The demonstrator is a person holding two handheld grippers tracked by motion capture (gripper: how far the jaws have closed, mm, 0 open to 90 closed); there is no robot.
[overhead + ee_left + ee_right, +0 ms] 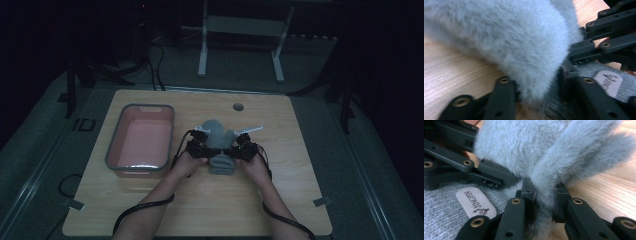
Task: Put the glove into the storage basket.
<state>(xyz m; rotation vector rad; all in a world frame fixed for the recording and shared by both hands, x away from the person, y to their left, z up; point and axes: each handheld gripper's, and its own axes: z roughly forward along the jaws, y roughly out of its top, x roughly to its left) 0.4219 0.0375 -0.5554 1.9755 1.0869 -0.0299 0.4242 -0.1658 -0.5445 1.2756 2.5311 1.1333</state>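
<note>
A grey garment lies at the middle of the wooden table, with a fluffy part point(216, 131) at the far end and a knit part point(221, 165) nearer me. The knit part carries a pale label point(475, 201) point(608, 81). My left gripper point(211, 150) grips the garment from the left. In its own view the left gripper point(536, 86) has grey fur point(519, 42) pinched between its jaws. My right gripper point(231, 150) comes in from the right. The right gripper point(543, 197) is shut on a fold of the fur point(574, 152). Each gripper view shows the other gripper close by.
A pink bin with a grey rim point(112, 145) stands on the left part of the table, close to my left hand. A round cable hole point(238, 107) sits near the far edge. Bare wood point(210, 205) lies in front of the garment.
</note>
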